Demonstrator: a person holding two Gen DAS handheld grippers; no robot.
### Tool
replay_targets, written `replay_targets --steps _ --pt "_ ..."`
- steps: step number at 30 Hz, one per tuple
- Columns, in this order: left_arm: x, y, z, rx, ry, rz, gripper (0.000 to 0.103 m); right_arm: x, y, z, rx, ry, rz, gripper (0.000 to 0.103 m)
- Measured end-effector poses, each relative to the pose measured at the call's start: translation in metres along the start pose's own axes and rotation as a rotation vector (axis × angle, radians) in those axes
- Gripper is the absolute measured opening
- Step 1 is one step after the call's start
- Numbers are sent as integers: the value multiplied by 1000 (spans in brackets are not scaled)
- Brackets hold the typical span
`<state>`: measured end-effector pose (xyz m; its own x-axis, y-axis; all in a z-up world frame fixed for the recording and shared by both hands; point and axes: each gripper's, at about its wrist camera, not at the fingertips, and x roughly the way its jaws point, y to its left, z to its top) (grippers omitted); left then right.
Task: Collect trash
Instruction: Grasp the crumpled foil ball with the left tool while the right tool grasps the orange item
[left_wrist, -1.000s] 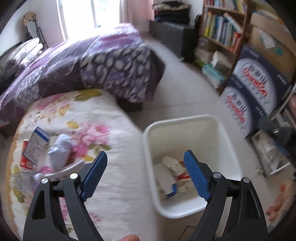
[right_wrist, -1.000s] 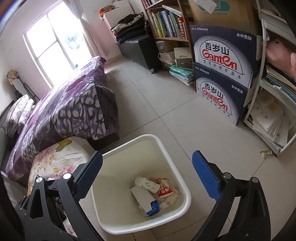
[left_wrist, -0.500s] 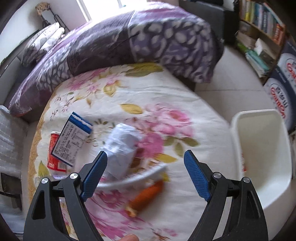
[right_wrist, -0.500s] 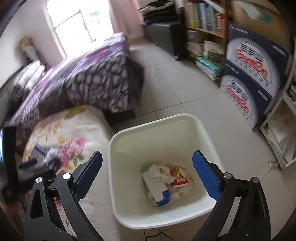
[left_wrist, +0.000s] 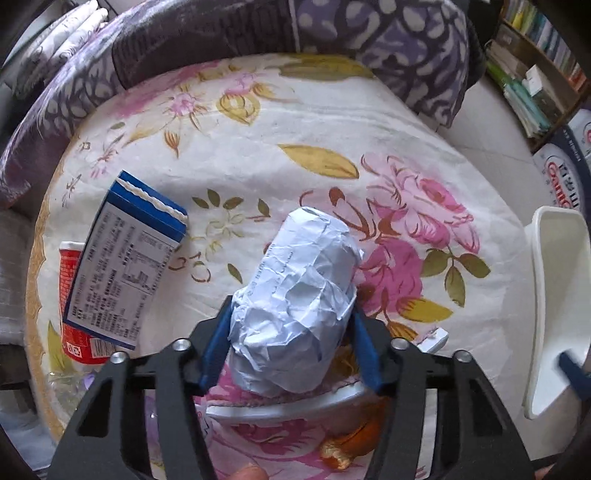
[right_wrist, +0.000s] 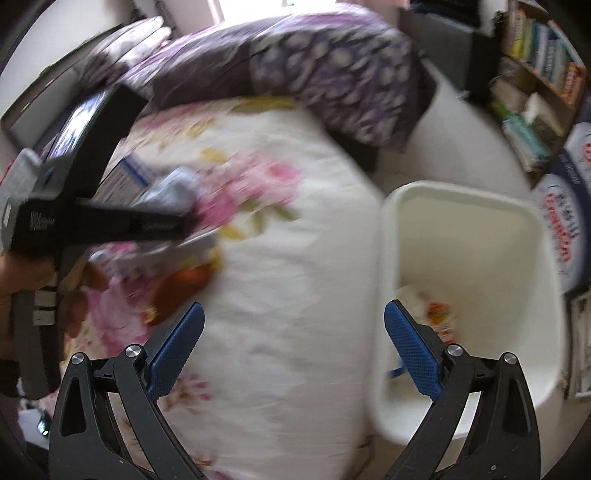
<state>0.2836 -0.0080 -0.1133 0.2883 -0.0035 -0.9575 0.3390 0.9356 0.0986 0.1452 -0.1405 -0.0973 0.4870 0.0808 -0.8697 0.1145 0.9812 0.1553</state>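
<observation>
Crumpled paper (left_wrist: 295, 314), carton (left_wrist: 125, 266) beside, possibly peel (left_wrist: 351, 445)

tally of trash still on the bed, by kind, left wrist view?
Crumpled paper wad, between the closing left gripper fingers: 1
Blue-and-white carton: 1
Red wrapper under the carton: 1
Orange peel: 1
White strip in front of the wad, kind unclear: 1
Clear plastic item at the left edge: 1
Total: 6
</observation>
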Motion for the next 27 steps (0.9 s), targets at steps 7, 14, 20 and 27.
replay_targets --steps 7,14,20,27 --pt "-36 26 -12 -71 -111 -15 54 23 47 -6 -7 36 65 94" --pt "-66 52 -23 -135 -185 10 54 39 74 -1 28 27 75 94" --pt "-71 66 -35 -153 -190 15 54 53 89 4 51 21 61 94" --pt "-71 82 -47 -171 -180 36 54 55 95 3 -48 -34 3 50"
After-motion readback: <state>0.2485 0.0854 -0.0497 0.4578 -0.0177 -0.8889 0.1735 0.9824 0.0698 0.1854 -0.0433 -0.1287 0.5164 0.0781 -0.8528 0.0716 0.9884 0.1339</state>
